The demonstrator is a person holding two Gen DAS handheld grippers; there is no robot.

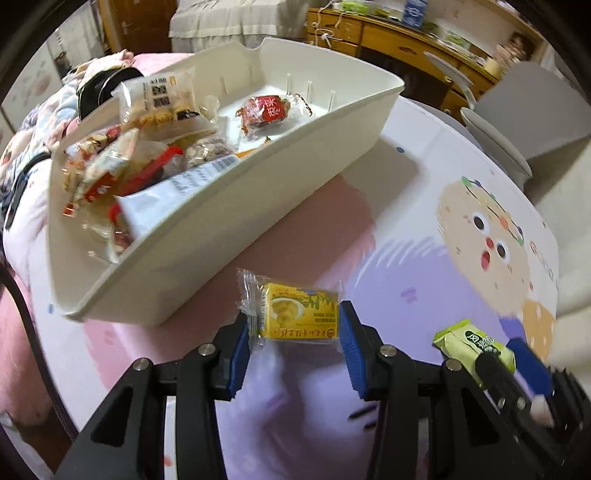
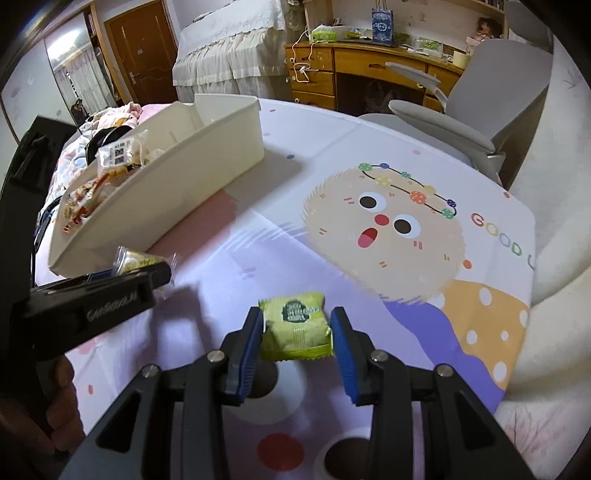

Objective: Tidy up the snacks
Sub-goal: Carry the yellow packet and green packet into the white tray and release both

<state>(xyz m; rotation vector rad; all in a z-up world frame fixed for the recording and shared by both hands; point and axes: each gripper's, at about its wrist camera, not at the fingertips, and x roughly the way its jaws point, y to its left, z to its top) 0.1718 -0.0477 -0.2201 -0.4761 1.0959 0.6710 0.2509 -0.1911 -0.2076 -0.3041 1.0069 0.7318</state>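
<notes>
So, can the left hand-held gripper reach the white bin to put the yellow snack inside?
Probably yes. The left hand-held gripper holds the yellow snack just beside the white bin. The bin is open on top, nothing lies between them, and its far end shows bare floor.

A bedroom in dim indoor light. The counter [image 2: 332,155] wears a pastel cloth printed with a round cartoon face and coloured letters. At 12 o'clock stands a wooden desk [image 2: 369,70] with drawers, cluttered on top, a blue paper bag [image 2: 382,22] among the clutter and a white cable hanging over its front. At 1 o'clock a grey chair [image 2: 480,96] sits against the counter. At 11 o'clock a white frilled cover [image 2: 229,48] drapes some furniture, with a brown door [image 2: 144,55] beside it. Floral bedding [image 1: 33,147] lies at 9 o'clock.
</notes>
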